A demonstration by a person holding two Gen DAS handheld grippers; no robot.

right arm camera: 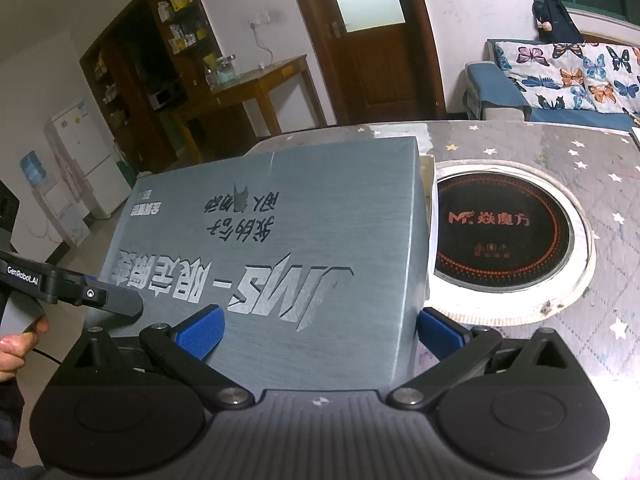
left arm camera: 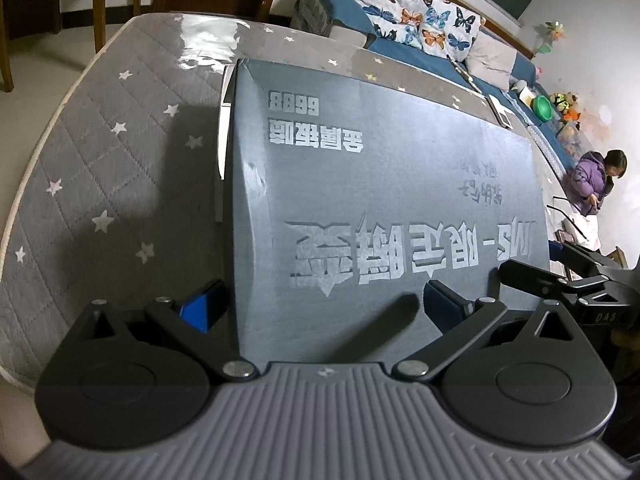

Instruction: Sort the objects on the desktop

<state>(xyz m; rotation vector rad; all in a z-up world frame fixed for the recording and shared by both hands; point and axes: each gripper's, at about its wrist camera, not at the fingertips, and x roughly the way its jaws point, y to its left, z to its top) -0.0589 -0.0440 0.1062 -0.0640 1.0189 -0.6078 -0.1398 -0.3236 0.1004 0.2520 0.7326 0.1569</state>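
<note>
A large grey box (left arm camera: 380,184) with silver lettering lies on the star-patterned table; its lid also shows in the right wrist view (right arm camera: 280,248). My left gripper (left arm camera: 324,308) is open, its blue pads (left arm camera: 200,308) spread across the box's near left corner, one pad off its left side and one over the lid. My right gripper (right arm camera: 320,334) is open too, its pads (right arm camera: 202,336) straddling the near right corner. The right gripper also shows at the right edge of the left wrist view (left arm camera: 560,280), and the left gripper shows at the left of the right wrist view (right arm camera: 100,296).
A round induction cooktop (right arm camera: 504,232) is set into the table (right arm camera: 580,312) right of the box. A white lower tray edge (left arm camera: 225,128) sticks out at the box's left. A blue sofa (left arm camera: 400,28), a wooden side table (right arm camera: 256,92) and a person (left arm camera: 596,180) are beyond.
</note>
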